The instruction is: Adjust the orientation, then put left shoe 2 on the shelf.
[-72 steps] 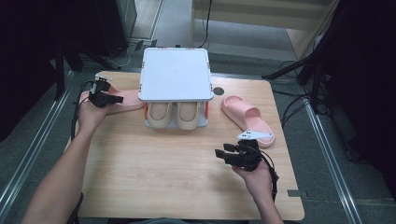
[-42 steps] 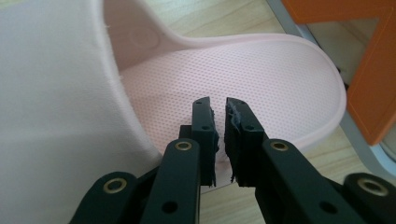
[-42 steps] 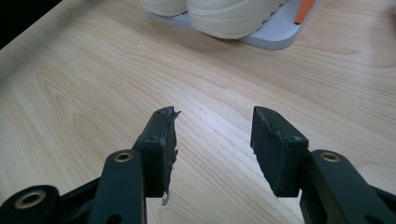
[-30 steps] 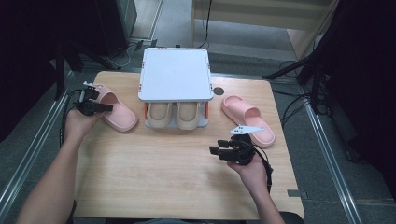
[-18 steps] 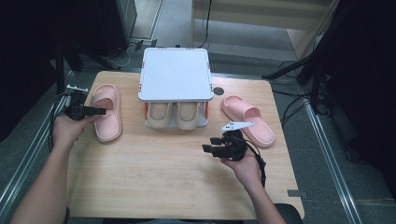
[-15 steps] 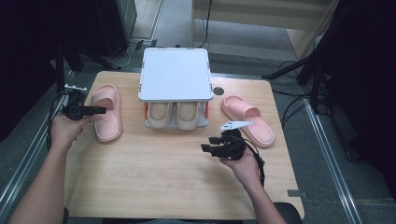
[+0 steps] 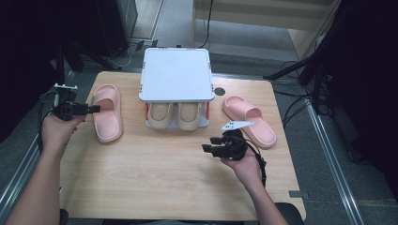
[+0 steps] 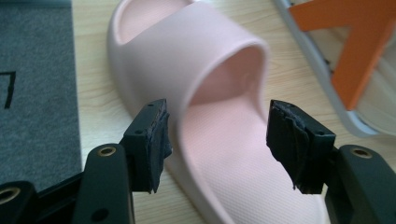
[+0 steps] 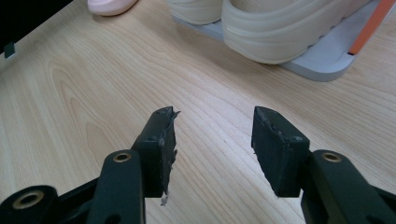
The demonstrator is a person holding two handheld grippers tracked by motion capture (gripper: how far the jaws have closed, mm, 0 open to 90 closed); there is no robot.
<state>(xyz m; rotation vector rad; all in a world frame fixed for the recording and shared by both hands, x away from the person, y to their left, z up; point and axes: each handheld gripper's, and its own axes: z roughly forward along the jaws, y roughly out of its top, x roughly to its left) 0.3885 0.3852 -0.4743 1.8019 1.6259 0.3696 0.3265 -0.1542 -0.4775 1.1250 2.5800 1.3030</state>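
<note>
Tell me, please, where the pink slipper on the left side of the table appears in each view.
High view: the pink slipper lies left of the shoe rack, beside the left tool.
Left gripper view: centre, strap between the open jaws.
Right gripper view: its tip at the top edge.
Shared landmark: the shoe rack.

A light wooden table [image 7: 155, 183] with rounded corners stands on grey carpeted floor [image 7: 324, 154]. Dark equipment stands [image 7: 314, 65] and cables crowd the right side; a pale wooden cabinet [image 7: 263, 18] sits beyond the far edge.
</note>
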